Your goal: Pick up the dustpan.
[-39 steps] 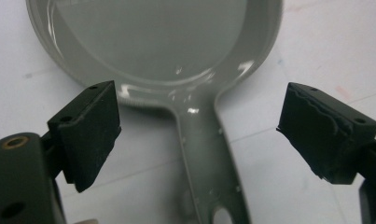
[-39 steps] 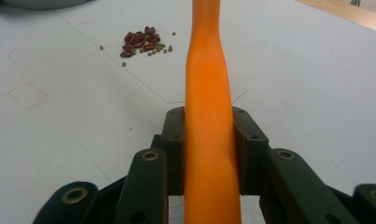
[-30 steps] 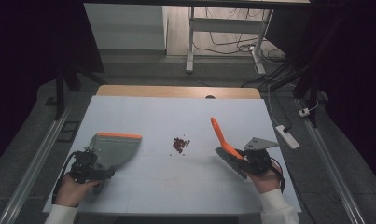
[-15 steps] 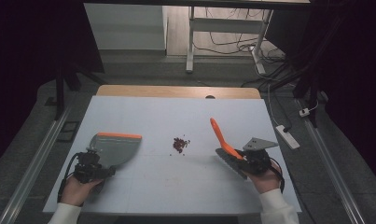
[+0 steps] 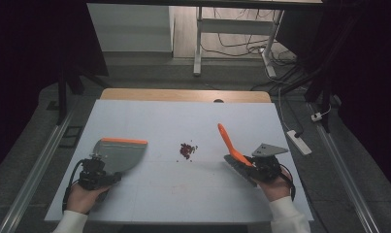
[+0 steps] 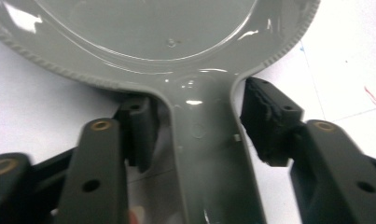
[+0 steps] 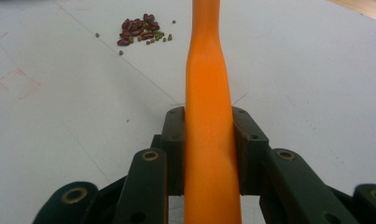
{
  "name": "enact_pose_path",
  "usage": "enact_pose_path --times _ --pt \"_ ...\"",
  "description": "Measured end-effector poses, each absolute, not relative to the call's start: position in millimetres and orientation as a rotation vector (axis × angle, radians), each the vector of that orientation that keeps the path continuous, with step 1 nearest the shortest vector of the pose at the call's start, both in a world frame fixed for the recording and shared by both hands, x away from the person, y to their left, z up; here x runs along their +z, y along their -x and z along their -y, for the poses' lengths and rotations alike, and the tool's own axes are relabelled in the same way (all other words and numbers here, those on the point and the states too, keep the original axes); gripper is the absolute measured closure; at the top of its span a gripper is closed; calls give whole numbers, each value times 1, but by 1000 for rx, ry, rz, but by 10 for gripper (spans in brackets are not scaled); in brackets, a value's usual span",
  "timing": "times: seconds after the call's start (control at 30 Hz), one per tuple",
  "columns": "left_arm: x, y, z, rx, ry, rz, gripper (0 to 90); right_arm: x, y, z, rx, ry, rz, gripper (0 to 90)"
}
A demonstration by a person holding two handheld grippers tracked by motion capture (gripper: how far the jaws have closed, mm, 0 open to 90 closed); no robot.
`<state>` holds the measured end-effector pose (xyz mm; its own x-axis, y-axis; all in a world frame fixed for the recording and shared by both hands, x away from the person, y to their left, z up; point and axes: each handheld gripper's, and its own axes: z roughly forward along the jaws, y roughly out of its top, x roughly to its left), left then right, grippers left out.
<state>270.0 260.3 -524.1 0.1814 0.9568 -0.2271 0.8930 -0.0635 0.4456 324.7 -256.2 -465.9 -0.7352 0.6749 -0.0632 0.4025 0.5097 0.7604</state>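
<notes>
A grey dustpan (image 5: 118, 153) with an orange front lip lies flat at the table's left. Its handle (image 6: 209, 154) runs between the jaws of my left gripper (image 5: 98, 172) (image 6: 197, 121). Those jaws have just been closing: the right pad (image 6: 265, 116) stands at the handle's edge and the left pad (image 6: 141, 130) a sliver off it. My right gripper (image 5: 249, 162) (image 7: 208, 140) is shut on the orange handle (image 7: 206, 93) of a brush (image 5: 227, 138), which slants up toward the far left. A small pile of red and green beans (image 5: 187, 150) (image 7: 141, 30) lies between the two tools.
The white table top (image 5: 183, 111) ends in a wooden strip (image 5: 183, 94) at the far edge. A white power strip (image 5: 299, 141) lies on the floor to the right. Metal rails run along both sides, and a desk frame (image 5: 198, 43) stands beyond.
My left gripper's jaws have drawn in around the dustpan's handle. The right hand and the brush have kept still.
</notes>
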Motion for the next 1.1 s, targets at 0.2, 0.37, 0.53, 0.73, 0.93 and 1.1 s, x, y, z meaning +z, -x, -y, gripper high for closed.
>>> enact_pose_path --times 0.2,0.37,0.53,0.73,0.93,1.1 --pt "-525 -270 -267 164 -1944 -1740 612 -467 -325 256 1070 -897 -2408 695" --pt "-525 -269 -269 172 -1938 -1739 617 -466 -325 256 1074 -895 -2408 695" --pt "-525 -269 -271 189 -1923 -1727 619 -466 -324 255 1072 -894 -2409 695" --pt "-526 -268 -275 199 -1916 -1700 619 -466 -324 256 1076 -894 -2400 695" --pt "-525 -266 -279 208 -1897 -1664 619 -464 -324 256 1086 -884 -2393 695" --pt "-524 -265 -281 221 -1884 -1637 619 -465 -324 256 1082 -886 -2397 695"
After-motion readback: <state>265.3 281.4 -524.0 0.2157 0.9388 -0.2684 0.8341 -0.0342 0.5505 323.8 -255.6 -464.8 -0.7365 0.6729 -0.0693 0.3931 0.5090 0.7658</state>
